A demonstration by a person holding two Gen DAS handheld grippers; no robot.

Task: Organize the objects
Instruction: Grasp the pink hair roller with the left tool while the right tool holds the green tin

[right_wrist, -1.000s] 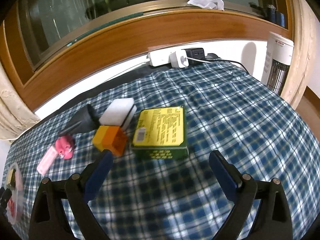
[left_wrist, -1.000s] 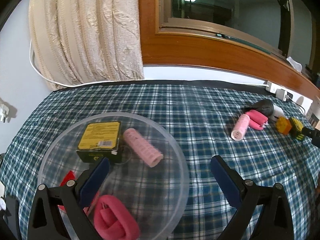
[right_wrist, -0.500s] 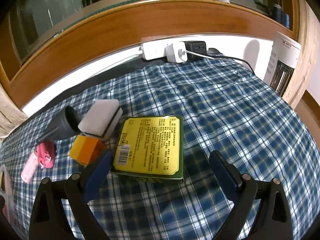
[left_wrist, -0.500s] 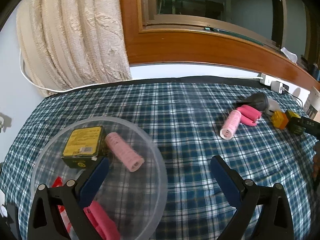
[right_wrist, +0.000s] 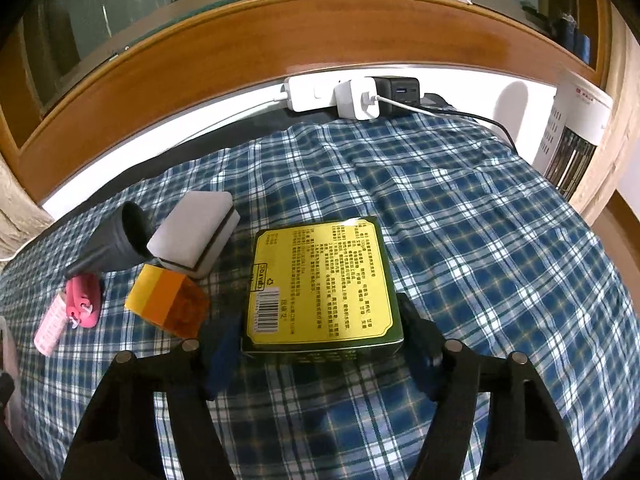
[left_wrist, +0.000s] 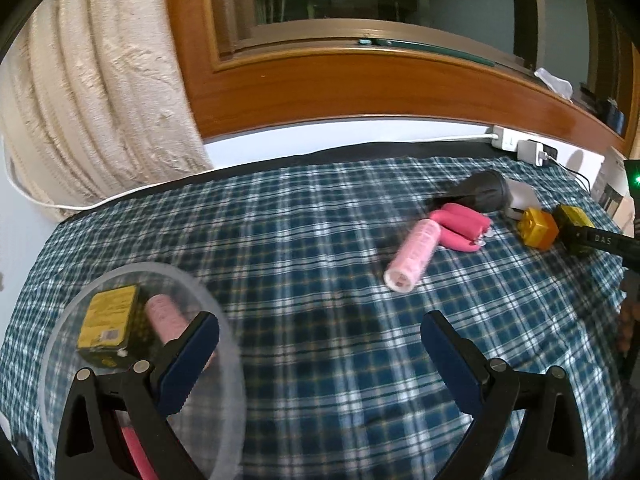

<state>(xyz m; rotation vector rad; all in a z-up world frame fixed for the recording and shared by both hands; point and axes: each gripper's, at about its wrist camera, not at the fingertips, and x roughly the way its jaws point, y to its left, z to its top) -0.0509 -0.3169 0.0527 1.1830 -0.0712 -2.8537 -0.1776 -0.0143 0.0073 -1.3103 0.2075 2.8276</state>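
Clear plastic bowl [left_wrist: 236, 420] is sitting under the left gripper [left_wrist: 320, 344], whose fingers are hanging spread and empty. Rightward, the right gripper [right_wrist: 320, 344] is straddling a green tin [right_wrist: 322, 284] on the checked cloth [right_wrist: 480, 240]; grip unclear. Probably rigid, slick: pinch its side walls.

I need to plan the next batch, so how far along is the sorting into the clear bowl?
Done: the clear bowl already holds a yellow-green box and a pink roller. In hand: the right gripper brackets the larger yellow-green box; grip unclear. Left: a pink roller, pink clip, orange block, sponge and black cup. The left gripper is open and empty.
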